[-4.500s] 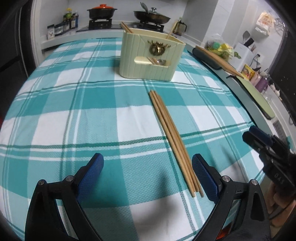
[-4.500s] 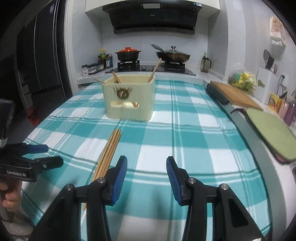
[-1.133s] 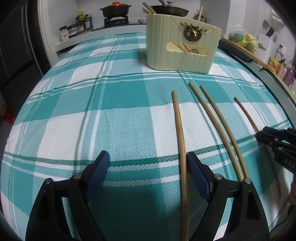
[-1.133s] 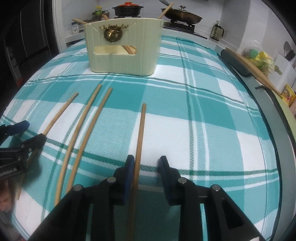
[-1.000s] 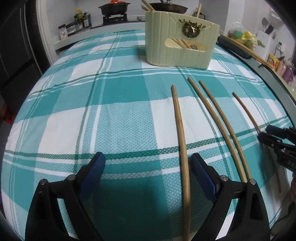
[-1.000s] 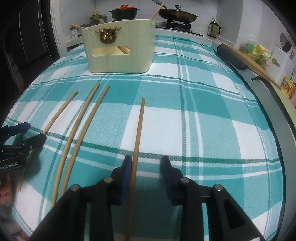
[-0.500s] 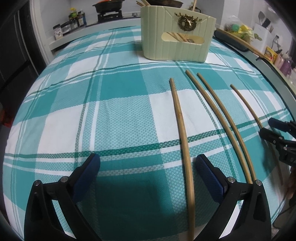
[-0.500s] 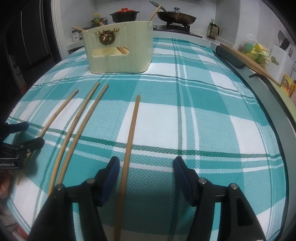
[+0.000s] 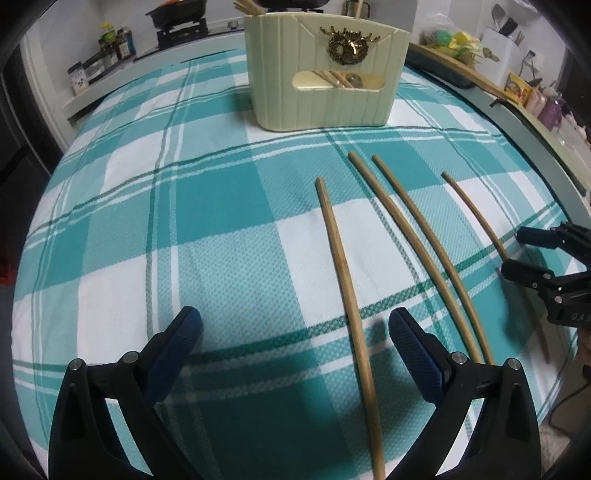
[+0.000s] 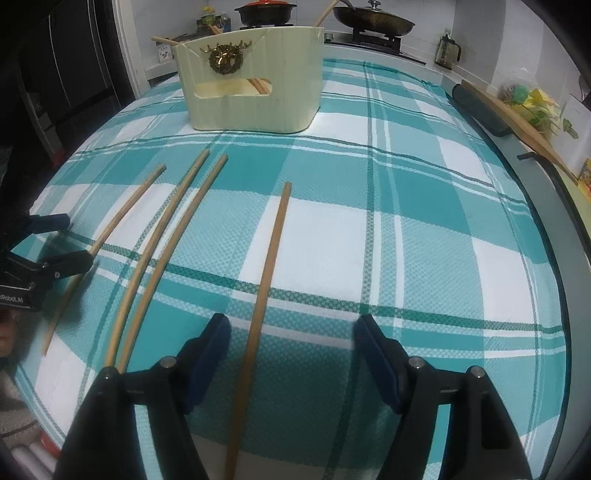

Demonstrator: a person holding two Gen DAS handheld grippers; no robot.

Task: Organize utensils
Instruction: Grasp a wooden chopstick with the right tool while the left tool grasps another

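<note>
Four chopsticks are being left flat on the tablecloth (image 9: 229, 236), fanned apart with their far tips aimed toward the holder (image 9: 325, 74): the leftmost chopstick (image 9: 343, 280) is lying between the pads of the left gripper (image 9: 293, 343), the middle pair (image 9: 417, 243) is lying close together just beside it, and the rightmost chopstick (image 10: 266, 273) is lying between the pads of the right gripper (image 10: 291, 343). Neither stick is being pressed. The left gripper's jaws are being held wide apart; the right gripper's jaws have just been opening, with the stick still between them but untouched by either pad.

The task is judged to be only partly done: several chopsticks and a handle or two are already standing in the holder, seen through its front slot and above its rim, while all four loose sticks are still waiting to be gathered and dropped in.

The sticks are slim, round, pale wood or bamboo, smooth and tapering. The holder is a cream, ribbed, oval tub, probably plastic, with a brassy antlered wreath ornament (image 10: 226, 59) over the slot. The cloth is a woven teal-and-white check with a fine waffle texture, which is being judged likely to keep the sticks from rolling. Behind it a stove with a lidded pot (image 10: 266, 13) and a pan (image 10: 373, 20) is being seen
</note>
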